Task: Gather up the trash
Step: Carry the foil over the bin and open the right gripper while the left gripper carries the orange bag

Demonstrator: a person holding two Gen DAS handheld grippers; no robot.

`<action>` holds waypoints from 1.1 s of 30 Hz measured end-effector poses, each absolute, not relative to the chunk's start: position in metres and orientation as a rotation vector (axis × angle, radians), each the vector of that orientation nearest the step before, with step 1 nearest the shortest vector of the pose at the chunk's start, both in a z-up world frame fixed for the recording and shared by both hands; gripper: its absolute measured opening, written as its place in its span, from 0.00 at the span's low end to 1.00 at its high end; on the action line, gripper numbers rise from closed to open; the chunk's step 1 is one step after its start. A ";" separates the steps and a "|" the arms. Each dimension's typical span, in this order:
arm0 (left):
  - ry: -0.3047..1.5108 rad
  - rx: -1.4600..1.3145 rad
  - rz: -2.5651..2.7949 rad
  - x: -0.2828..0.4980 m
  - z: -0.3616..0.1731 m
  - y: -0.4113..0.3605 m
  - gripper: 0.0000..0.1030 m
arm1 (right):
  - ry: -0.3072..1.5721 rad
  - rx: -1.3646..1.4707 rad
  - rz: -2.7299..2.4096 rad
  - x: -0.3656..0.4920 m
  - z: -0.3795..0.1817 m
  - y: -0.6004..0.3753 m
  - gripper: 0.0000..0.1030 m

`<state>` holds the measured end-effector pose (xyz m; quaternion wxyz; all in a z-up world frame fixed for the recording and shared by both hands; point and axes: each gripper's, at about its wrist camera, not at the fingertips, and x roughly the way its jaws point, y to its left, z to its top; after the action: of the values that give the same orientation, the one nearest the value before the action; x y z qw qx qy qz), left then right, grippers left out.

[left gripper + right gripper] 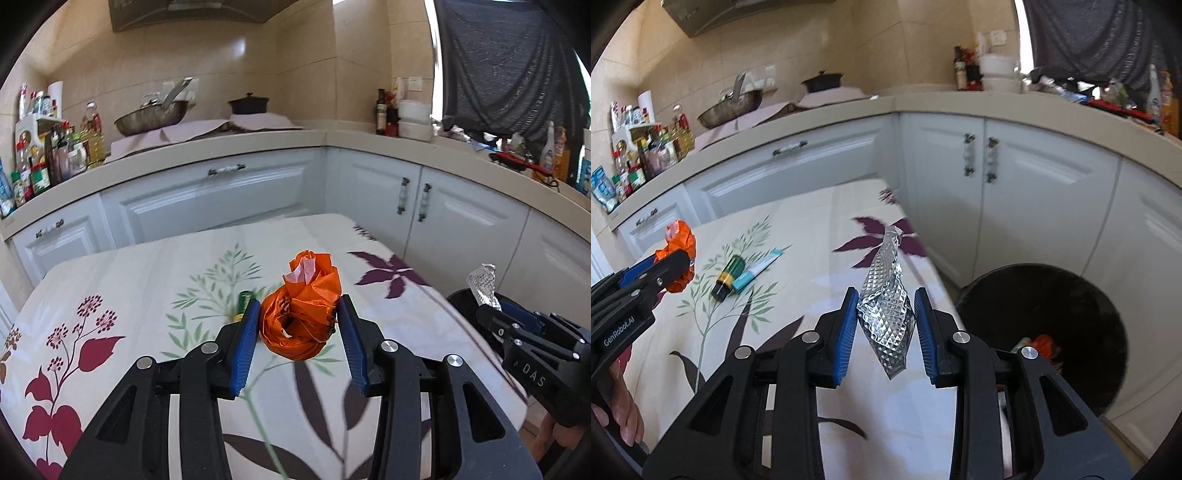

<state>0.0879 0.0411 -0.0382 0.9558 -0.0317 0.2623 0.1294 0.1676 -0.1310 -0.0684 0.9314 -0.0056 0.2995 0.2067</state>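
My left gripper [297, 325] is shut on a crumpled orange plastic bag [303, 314] and holds it just above the floral tablecloth [147, 280]. The orange bag [681, 243] also shows at the left of the right wrist view. My right gripper [886, 321] is shut on a silver embossed foil wrapper [888, 295] and holds it in the air above the table's right edge, left of a black trash bin [1052, 332]. A small green bottle [728, 277] and a teal tube [757, 269] lie on the table. The wrapper [482, 286] also shows in the left wrist view.
The bin holds some orange trash [1045, 345] at its bottom. White cabinets [1015, 177] stand behind the table and the bin. The counter carries a wok [151, 118], a dark pot [249, 104] and many bottles [55, 155].
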 end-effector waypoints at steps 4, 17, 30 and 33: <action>0.525 -0.049 0.218 0.089 -0.036 0.023 0.42 | 0.596 0.006 0.372 0.165 -0.064 -0.155 0.29; 0.518 0.000 0.047 0.105 -0.032 -0.051 0.42 | 0.566 0.053 0.219 0.153 -0.060 -0.234 0.29; 0.508 0.053 -0.051 0.122 -0.033 -0.109 0.42 | 0.558 0.088 0.131 0.154 -0.064 -0.279 0.29; 0.507 0.063 -0.063 0.127 -0.034 -0.117 0.42 | 0.554 0.093 0.118 0.155 -0.064 -0.286 0.29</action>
<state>0.1271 -0.1174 -0.0343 0.9671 0.0310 0.2506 -0.0312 0.1547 -0.2856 -0.0639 0.9591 0.0459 0.2733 0.0583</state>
